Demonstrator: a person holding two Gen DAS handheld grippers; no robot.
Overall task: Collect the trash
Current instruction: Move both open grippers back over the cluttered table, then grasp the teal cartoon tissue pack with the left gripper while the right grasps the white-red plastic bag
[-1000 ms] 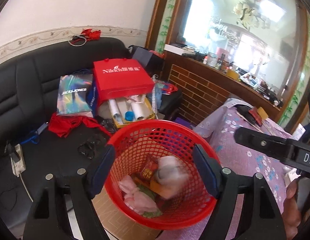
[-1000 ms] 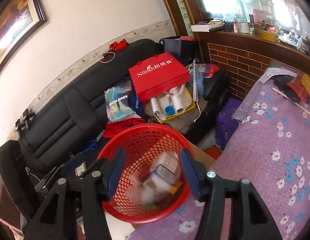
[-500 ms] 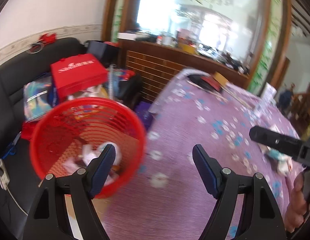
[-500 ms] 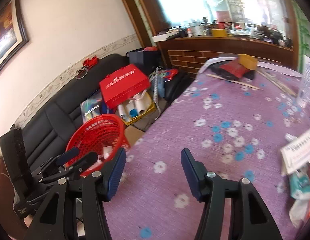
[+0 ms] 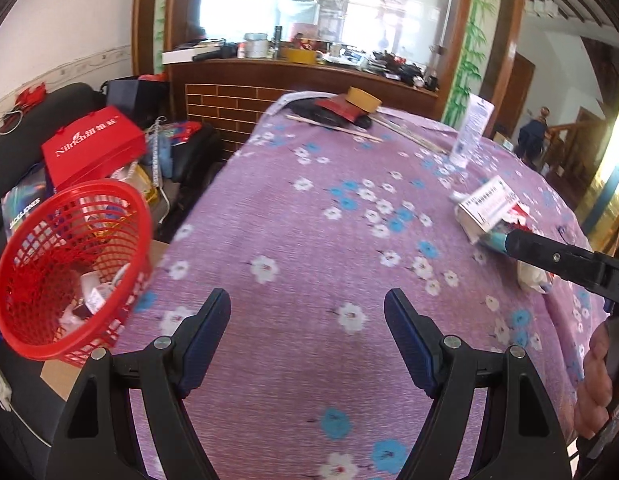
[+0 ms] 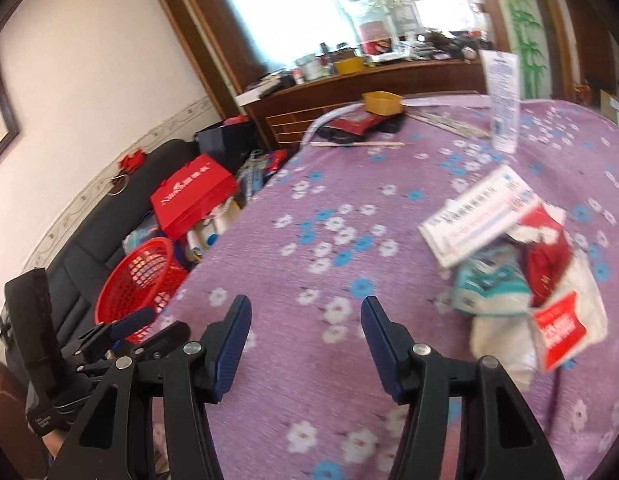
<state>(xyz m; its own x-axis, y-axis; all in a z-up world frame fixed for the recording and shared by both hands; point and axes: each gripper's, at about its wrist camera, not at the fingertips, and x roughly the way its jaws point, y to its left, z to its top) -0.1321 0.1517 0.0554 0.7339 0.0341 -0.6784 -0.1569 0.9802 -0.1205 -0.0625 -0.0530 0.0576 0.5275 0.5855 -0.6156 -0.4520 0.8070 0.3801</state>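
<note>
Swung from basket (image 6: 139, 276); trash (image 6: 517, 268) right of right claw (image 6: 305, 324).

Table (image 5: 293, 240) w/ purple floral cloth carries a trash heap (image 6: 521, 264) on its right side: white printed carton on top, teal pack, red wrappers, crumpled white paper, all touching. At far end lie a yellow tub (image 6: 383, 103), red packet (image 6: 355, 122) on sth black, thin wooden sticks (image 6: 357, 144) just beside them, & an upright white leaflet (image 6: 502, 100) well apart from the heap. Rest of the cloth btw near edge & heap shows only flower print.
</note>
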